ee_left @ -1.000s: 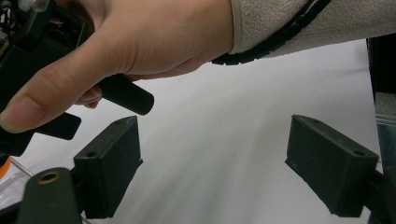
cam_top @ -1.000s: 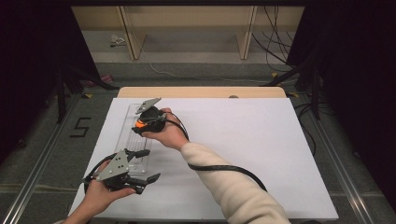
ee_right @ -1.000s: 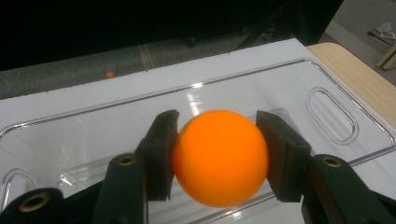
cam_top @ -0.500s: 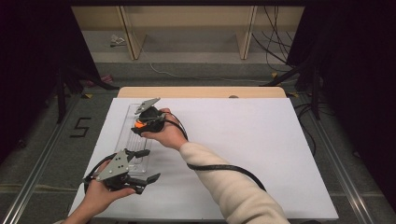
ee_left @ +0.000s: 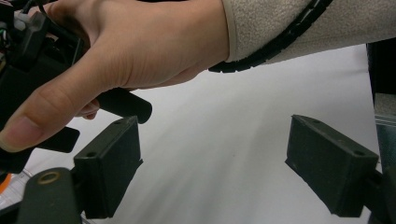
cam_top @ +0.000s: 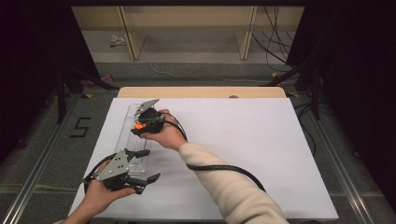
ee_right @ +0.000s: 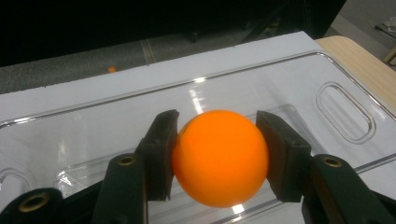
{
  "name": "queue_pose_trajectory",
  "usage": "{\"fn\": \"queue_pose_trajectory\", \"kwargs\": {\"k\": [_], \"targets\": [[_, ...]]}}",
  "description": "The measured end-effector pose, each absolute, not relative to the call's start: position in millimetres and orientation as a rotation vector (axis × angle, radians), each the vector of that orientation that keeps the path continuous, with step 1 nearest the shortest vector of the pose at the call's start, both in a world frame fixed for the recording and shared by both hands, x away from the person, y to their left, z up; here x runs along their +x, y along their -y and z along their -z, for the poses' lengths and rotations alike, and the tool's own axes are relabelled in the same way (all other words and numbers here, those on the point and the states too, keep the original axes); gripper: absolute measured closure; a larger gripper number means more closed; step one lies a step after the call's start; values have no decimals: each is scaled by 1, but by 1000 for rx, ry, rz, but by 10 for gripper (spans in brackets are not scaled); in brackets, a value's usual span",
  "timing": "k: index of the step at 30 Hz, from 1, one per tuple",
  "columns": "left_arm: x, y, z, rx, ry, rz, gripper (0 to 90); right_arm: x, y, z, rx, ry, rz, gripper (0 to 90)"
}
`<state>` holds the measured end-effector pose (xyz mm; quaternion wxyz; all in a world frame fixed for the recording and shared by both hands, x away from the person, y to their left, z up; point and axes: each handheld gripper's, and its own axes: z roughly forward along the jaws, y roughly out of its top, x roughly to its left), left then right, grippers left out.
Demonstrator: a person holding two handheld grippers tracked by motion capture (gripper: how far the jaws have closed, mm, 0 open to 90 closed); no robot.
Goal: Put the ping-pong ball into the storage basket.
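The ball (ee_right: 220, 157) is a smooth, plain orange sphere with a matte, slightly glossy skin and no marks that can be seen, lit brighter on top and darker underneath. It sits squarely between the pads of the right gripper (ee_right: 217, 156), which is clamped on it from both sides, the pads pressing at its widest part. In the high view it shows as a small orange spot (cam_top: 138, 125) at the front of that gripper (cam_top: 140, 125). Just beyond and under the ball lies a clear plastic tray (ee_right: 299, 84), with a rounded oblong recess off to the gripper's right, resting on the white desk (ee_right: 70, 91). The left gripper (ee_left: 233, 163) hovers over bare desk nearer the person, its jaws wide apart with nothing between them.
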<state>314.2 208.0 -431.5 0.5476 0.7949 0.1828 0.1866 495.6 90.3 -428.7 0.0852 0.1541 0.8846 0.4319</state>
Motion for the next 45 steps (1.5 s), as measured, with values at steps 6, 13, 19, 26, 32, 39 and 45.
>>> {"fn": "queue_pose_trajectory", "kwargs": {"k": [6,13,19,26,32,39,45], "targets": [[314,-208,432,1883,-434,-442,173,496,-92,431,454,-2641,-1285,512],[314,-208,432,1883,-434,-442,173,496,-93,431,452,-2643,-1287,511],[314,-208,431,1883,-434,-442,173,496,-93,431,453,-2642,-1287,508],[314,-208,432,1883,-434,-442,173,496,-93,431,456,-2641,-1291,487],[314,-208,432,1881,-434,-443,173,495,-93,430,466,-2621,-1306,378],[314,-208,431,1881,-434,-443,173,497,-88,426,498,-2594,-1336,236],[314,-208,431,1883,-431,-441,172,496,-80,419,511,-2564,-1357,165]]}}
